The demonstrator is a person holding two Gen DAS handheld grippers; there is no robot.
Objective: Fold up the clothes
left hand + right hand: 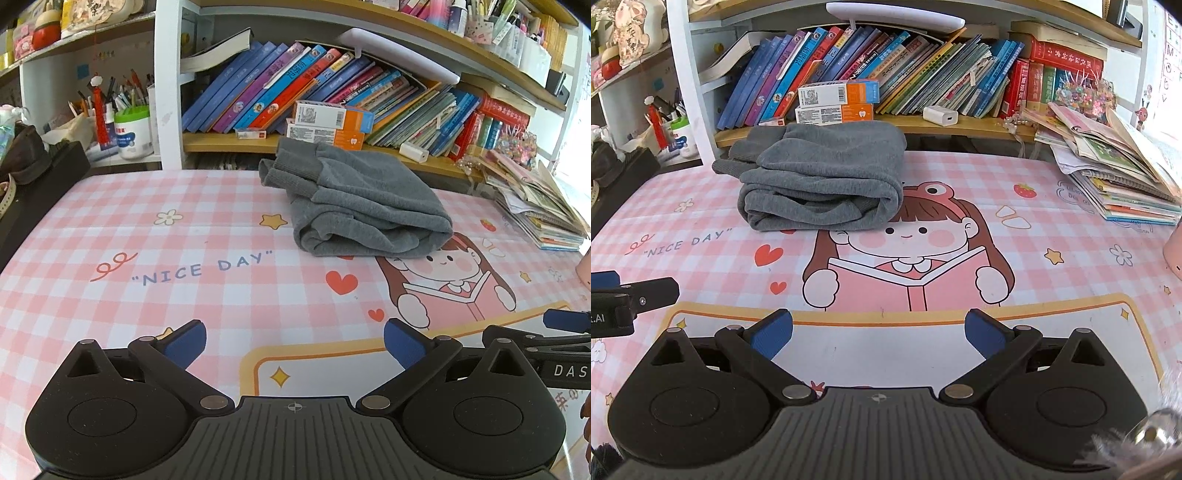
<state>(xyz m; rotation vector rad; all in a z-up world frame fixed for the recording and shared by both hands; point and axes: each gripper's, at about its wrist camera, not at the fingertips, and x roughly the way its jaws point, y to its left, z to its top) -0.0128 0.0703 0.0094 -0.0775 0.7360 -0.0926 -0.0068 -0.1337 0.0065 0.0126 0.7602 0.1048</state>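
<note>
A grey garment (358,203) lies folded in a thick bundle at the far side of the pink checked table mat (147,229), ribbed cuffs toward the shelf. It also shows in the right wrist view (823,181). My left gripper (294,345) is open and empty, low over the near part of the mat, well short of the garment. My right gripper (878,334) is open and empty, beside the left one and also short of the garment. Each gripper's tip shows at the edge of the other's view.
A bookshelf (886,123) with leaning books and small boxes (836,101) stands right behind the garment. A stack of magazines (1115,177) sits at the right edge. A pink object (1174,251) is at far right. A black box (33,184) and pen cups are at left.
</note>
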